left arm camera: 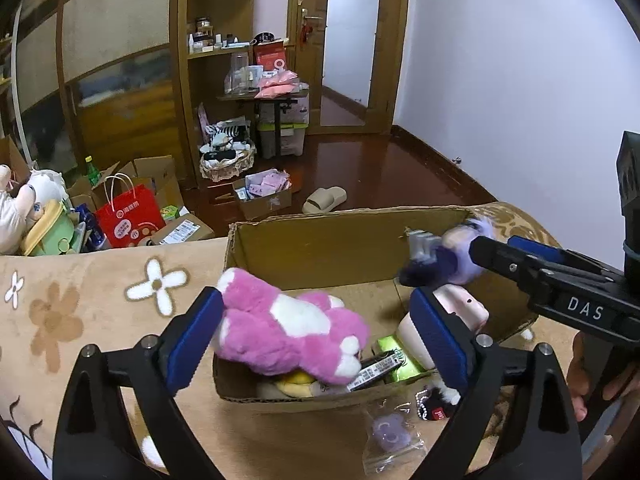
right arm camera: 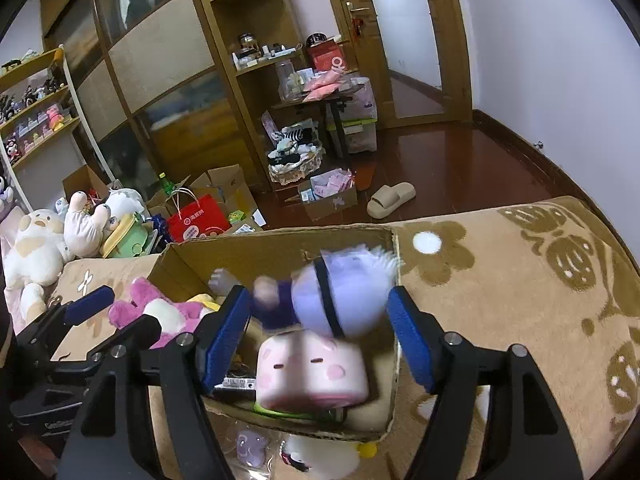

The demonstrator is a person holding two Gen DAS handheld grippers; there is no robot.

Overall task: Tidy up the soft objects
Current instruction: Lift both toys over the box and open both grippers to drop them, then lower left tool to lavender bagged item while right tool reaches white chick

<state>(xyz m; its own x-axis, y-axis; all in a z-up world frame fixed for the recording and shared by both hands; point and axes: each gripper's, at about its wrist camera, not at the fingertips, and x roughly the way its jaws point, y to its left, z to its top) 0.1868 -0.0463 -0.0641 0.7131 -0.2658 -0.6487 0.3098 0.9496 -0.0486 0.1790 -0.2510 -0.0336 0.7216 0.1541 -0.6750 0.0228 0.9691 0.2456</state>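
Note:
An open cardboard box (left arm camera: 320,248) lies on a beige flowered blanket (left arm camera: 80,300). In the left wrist view my left gripper (left arm camera: 316,300) stands open over the box. A pink and white plush (left arm camera: 288,328) lies between its blue pads on the box's contents, brushing the left pad and well apart from the right one. My right gripper (right arm camera: 318,294) is open too. A blurred purple doll (right arm camera: 340,292) hangs between its pads with gaps on both sides, just above a pink cube plush (right arm camera: 312,368) in the box. In the left wrist view the right gripper (left arm camera: 496,248) reaches in from the right.
A plastic bag with a purple item (left arm camera: 388,436) and a small black charm (left arm camera: 434,404) lie on the blanket in front of the box. Large white plush toys (right arm camera: 36,248) sit at the left. Beyond are a red bag (left arm camera: 128,220), cartons, a slipper (left arm camera: 324,200) and shelves.

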